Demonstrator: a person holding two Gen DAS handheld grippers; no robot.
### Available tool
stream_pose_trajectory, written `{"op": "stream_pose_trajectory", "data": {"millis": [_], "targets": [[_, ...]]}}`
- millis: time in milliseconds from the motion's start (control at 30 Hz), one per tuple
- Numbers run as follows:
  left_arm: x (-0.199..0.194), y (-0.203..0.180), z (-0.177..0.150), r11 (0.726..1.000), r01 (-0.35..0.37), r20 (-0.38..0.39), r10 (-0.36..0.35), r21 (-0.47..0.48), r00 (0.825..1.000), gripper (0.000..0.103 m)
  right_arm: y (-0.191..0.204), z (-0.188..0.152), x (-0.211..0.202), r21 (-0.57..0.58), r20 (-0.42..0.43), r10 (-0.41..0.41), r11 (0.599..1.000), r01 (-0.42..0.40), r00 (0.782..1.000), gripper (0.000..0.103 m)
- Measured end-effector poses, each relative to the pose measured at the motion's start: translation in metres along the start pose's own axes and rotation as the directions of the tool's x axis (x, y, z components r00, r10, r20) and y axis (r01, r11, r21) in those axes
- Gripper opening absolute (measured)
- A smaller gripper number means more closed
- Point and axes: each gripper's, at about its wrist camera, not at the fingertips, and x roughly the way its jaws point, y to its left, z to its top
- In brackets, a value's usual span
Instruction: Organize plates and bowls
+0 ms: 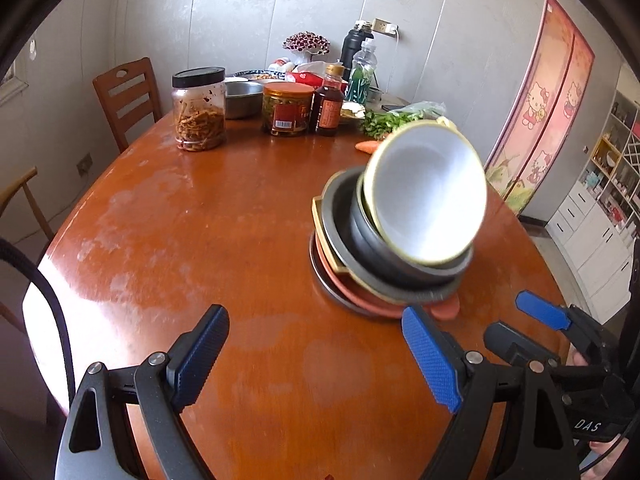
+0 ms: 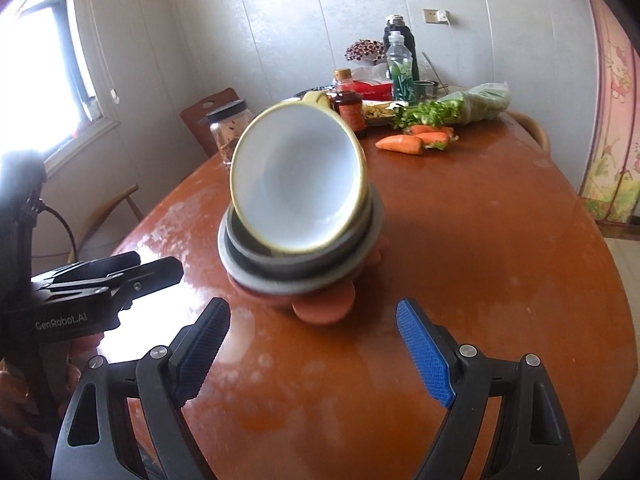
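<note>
Right of centre on the wooden table (image 1: 200,240), seen from the left wrist, the white bowl (image 1: 428,196) sits tilted atop the stack of dark bowls and plates (image 1: 360,256), mouth facing the camera. Broad bare tabletop lies leftward; left gripper (image 1: 316,356) is spread, holding nothing.

From the right wrist, white bowl (image 2: 298,176) tips toward the spread, unloaded right gripper (image 2: 314,344); carrots (image 2: 416,140) lie well beyond.

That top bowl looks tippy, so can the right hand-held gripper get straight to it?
Probably yes. The right hand-held gripper is open, and only bare table lies between it and the tilted white bowl atop the stack.
</note>
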Motion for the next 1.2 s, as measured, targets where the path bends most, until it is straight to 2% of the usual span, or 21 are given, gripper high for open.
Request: {"op": "stream_pose_trajectory", "data": {"millis": [200,433,867,1100,1200], "targets": [[-0.008,-0.008,-0.022,1.000,-0.026,0.004,0.026,0.017,1.000,0.088,0.002,-0.019,-0.012,-0.011,0.000,-0.015,1.000,0.015,1.000,0.087],[-0.011,-0.011,-0.040,1.000,-0.019,-0.013,0.019,0.003,1.000,0.088,0.003,-0.040,-0.019,-0.021,-0.003,-0.044,0.999,0.044,0.999,0.087],[-0.018,-0.015,-0.060,1.000,-0.020,-0.010,0.020,0.009,1.000,0.088,0.009,-0.057,-0.025,-0.028,0.009,-0.057,0.998,0.057,0.998,0.087],[-0.021,-0.015,-0.069,1.000,0.009,-0.020,-0.009,0.005,1.000,0.088,0.013,-0.064,-0.023,-0.029,0.004,-0.052,0.998,0.052,0.999,0.087],[-0.022,-0.016,-0.072,1.000,-0.004,-0.016,0.004,0.013,1.000,0.088,0.014,-0.067,-0.022,-0.027,0.004,-0.050,0.998,0.050,0.999,0.087]]}}
